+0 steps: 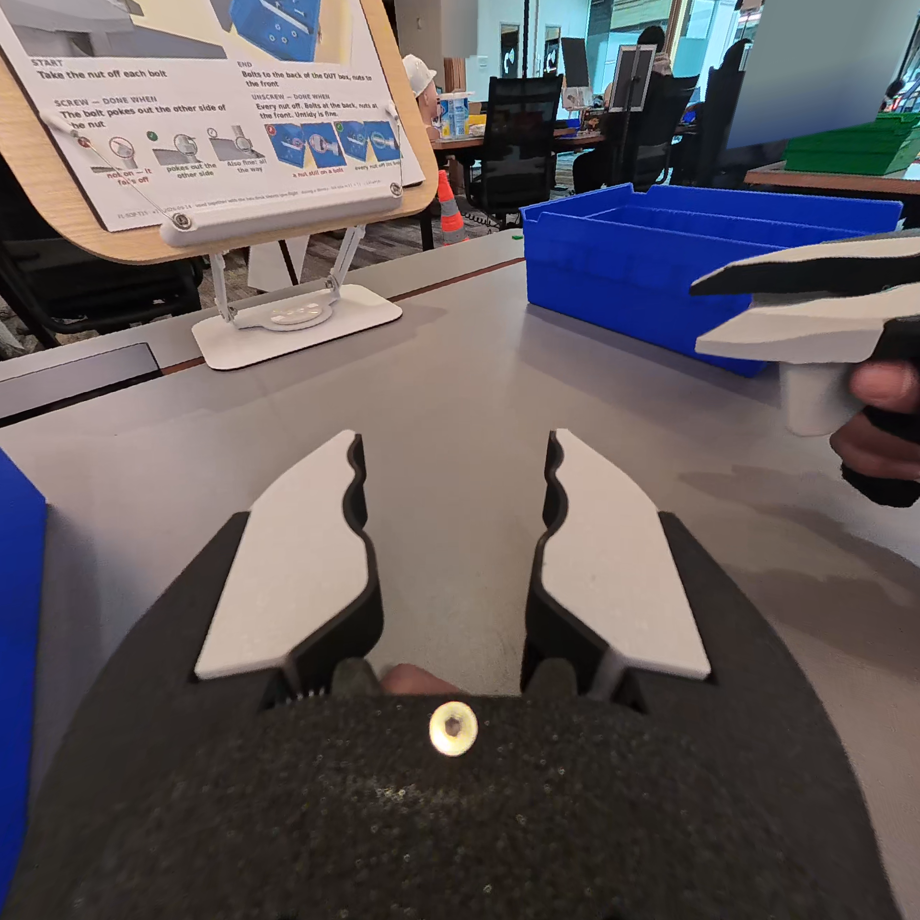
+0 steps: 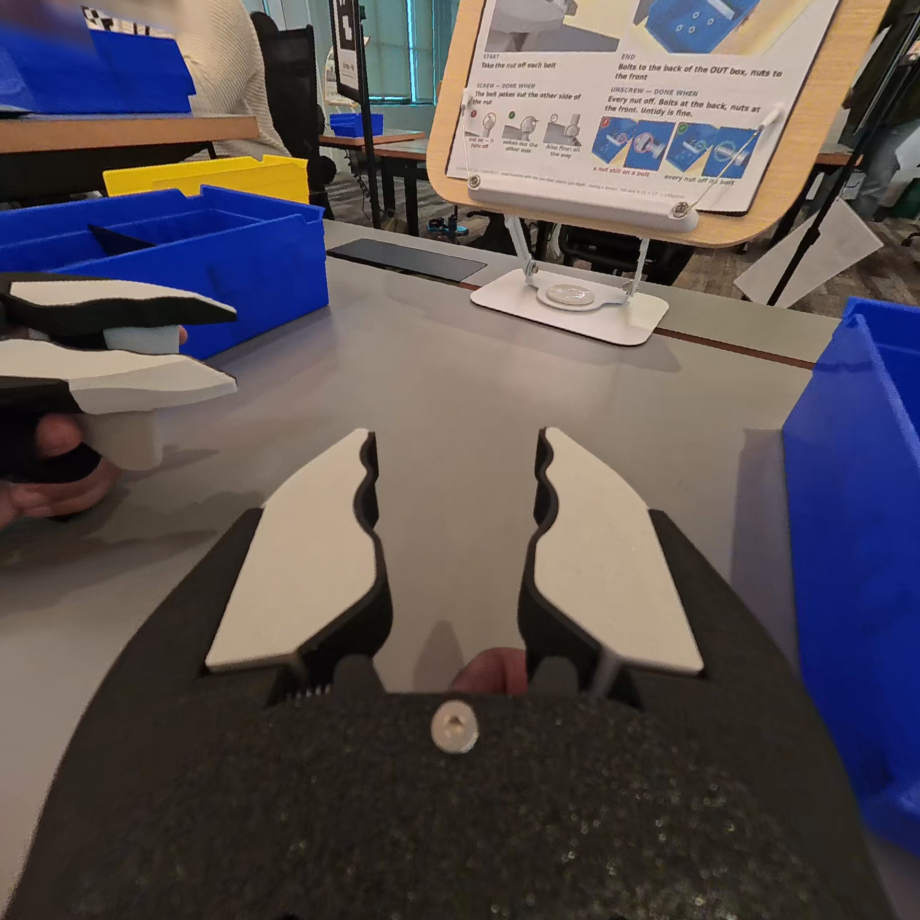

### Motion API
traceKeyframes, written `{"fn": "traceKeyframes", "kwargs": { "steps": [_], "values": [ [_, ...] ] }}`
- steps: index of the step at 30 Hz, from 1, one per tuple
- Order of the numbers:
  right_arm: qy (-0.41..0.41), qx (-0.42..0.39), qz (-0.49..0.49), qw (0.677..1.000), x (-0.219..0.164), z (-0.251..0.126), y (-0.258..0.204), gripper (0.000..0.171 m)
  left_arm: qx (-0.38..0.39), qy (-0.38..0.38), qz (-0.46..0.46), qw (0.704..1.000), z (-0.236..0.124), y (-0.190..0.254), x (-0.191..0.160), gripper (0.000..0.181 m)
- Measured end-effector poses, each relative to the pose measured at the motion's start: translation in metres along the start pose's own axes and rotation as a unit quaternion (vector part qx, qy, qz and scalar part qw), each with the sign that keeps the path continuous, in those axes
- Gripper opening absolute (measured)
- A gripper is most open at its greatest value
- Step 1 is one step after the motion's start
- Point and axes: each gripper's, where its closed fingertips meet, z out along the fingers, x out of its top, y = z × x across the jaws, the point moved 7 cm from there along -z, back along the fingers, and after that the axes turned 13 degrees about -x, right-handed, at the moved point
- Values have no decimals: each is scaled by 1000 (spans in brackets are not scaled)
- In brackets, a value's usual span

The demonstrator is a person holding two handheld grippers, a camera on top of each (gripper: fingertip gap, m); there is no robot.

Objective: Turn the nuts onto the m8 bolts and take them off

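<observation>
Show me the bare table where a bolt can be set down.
The widest free patch is the grey table between the left gripper and right gripper, reaching forward to the white stand base. It is tighter at the sides: the left blue bin and the right blue bin border it.

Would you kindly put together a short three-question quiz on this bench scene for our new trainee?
1. True or false: the left hand-held gripper is clamped on a nut.
2. What stands on the grey table between the two blue bins?
A. a yellow bin
B. an instruction board on a white stand
C. a traffic cone
3. Fill in: the right hand-held gripper has its jaws ____.

Key
1. False: its jaws are apart, with only bare table between them.
2. B
3. open
</observation>
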Motion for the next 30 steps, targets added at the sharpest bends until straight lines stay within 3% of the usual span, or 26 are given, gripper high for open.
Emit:
{"fn": "traceKeyframes", "kwargs": {
  "steps": [17,24,30],
  "values": [
    [3,11,-3,1000,5,4,-4,57,4,1,-23,1000,-11,-2,9,67],
    [4,19,-2,1000,9,10,6,55,71,-44,-11,996,-73,-18,47,67],
    [0,25,12,1000,6,10,11,53,143,-168,-38,975,-142,-88,56,70]
  ]
}}
